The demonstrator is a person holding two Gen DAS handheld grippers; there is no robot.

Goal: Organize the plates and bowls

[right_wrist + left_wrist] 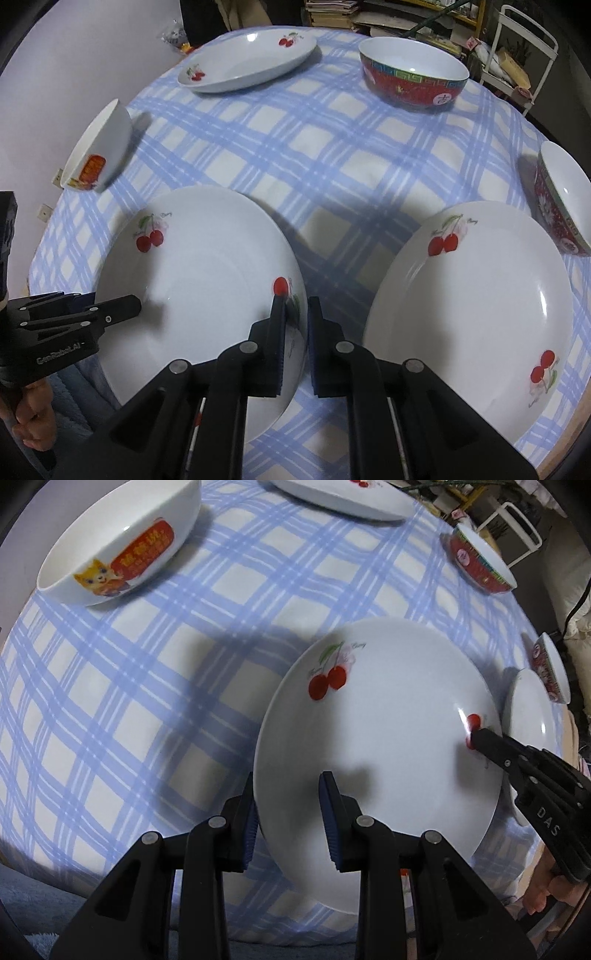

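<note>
Left wrist view
Held item: round white ceramic plate with red cherry print [376, 760], lying above the blue-and-white checked cloth on the worktop [129, 709], near edge of the worktop.
Left gripper [290, 819]: jaws part-open, straddling the plate's near-left rim, one pad under the rim, one on the inner face; whether the pads press I cannot tell.
Right gripper [480, 738]: tips shut on the plate's right rim, by a cherry mark.
Others: white bowl with orange cat print [118, 550], far left; red-sided bowl [480, 565], far right.

Right wrist view
Right gripper [295, 343]: nearly shut, pads pinching the held plate [199, 288] at its right rim.
Second cherry plate [469, 314]: flat on the cloth, just right of the held one.
Orientation: plate face up, tilted slightly; round, so no long axis.
Step (judged): two-handed carry of one plate, probably toward stacking.
Next move needs: level lowering onto the second plate, rims aligned, then release.
</note>
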